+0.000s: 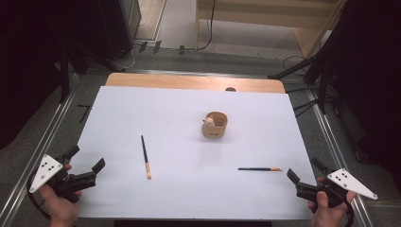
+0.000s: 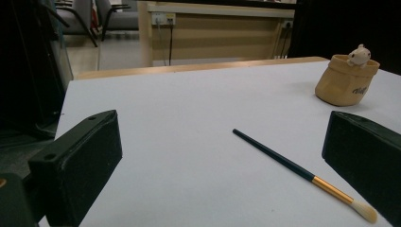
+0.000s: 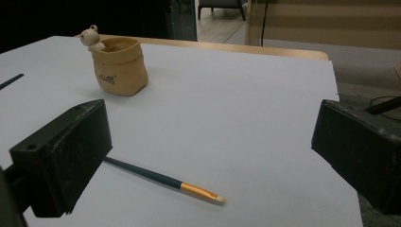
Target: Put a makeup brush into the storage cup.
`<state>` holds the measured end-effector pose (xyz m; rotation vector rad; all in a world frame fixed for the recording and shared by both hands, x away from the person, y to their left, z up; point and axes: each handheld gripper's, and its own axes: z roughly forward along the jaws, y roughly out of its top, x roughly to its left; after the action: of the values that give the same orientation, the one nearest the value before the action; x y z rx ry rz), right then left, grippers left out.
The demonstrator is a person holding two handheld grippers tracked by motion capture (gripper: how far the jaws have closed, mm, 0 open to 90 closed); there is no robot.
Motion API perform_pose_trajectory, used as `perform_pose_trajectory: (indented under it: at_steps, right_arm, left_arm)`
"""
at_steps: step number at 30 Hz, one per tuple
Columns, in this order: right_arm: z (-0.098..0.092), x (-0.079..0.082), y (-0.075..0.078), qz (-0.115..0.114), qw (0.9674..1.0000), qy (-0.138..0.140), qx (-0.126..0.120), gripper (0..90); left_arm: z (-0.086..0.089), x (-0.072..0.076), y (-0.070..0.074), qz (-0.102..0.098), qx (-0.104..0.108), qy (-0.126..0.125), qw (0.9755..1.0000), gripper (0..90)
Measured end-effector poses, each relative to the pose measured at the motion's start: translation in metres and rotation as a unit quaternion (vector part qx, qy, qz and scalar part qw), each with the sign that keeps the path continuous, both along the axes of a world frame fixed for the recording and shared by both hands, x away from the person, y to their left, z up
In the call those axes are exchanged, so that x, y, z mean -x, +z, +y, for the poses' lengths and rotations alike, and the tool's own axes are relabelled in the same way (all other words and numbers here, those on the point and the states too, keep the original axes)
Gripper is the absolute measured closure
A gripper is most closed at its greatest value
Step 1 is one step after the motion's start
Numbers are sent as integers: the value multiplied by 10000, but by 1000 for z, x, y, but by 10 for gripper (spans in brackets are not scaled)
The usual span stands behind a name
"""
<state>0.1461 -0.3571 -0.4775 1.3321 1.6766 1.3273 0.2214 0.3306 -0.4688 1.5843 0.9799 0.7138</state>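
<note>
The white surface [image 1: 189, 142] carries everything. The left gripper [image 1: 85, 165] hovers at its near left corner and the right gripper [image 1: 302, 177] at its near right corner, both with jaws spread wide and empty. A tan pot [image 1: 215, 125] with a small figure on its rim stands mid-surface. The left brush [image 1: 145, 156] lies near the left gripper, the right brush [image 1: 260, 169] near the right gripper, neither touched

- Table [image 1: 142, 101]: white top, wooden far edge.
- Tan pot [image 1: 215, 125]: centre.
- Brush [image 1: 145, 157]: lower left.
- Second brush [image 1: 260, 169]: lower right.
</note>
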Motion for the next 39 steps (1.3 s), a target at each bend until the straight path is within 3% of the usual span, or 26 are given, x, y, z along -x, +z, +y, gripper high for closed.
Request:
perform_pose_trajectory:
  at_steps: [13, 22, 25, 29, 31, 36, 37, 38, 39]
  right_arm:
    - [-1, 0, 13, 9, 9996, 229, 166, 42]
    - [5, -10, 22, 339, 9966, 685, 303, 123]
    - [10, -19, 24, 590, 9925, 942, 507, 200]
    - [13, -25, 26, 761, 9896, 1096, 547, 314]
    - [14, -27, 27, 821, 9886, 1117, 584, 326]
    - [22, -41, 31, 1187, 9757, 1605, 905, 336]
    - [22, -41, 31, 1187, 9757, 1605, 905, 336]
    - [24, -43, 32, 1239, 9735, 1665, 959, 340]
    - [27, -49, 34, 1333, 9676, 1826, 1127, 374]
  left_arm:
    - [0, 0, 0, 7, -6, -2, 10000, 0]
    - [0, 0, -1, 18, -17, -6, 10000, 0]
    - [1, 0, -1, 23, -15, -4, 10000, 0]
    - [1, 0, -1, 11, 1, 1, 10000, 0]
    - [1, 0, -1, 14, 7, 9, 10000, 0]
    - [0, 0, -1, 20, 4, 7, 10000, 0]
    - [0, 0, -1, 20, 4, 7, 10000, 0]
    - [0, 0, -1, 19, 0, 2, 10000, 0]
    - [0, 0, -1, 18, 3, 4, 10000, 0]
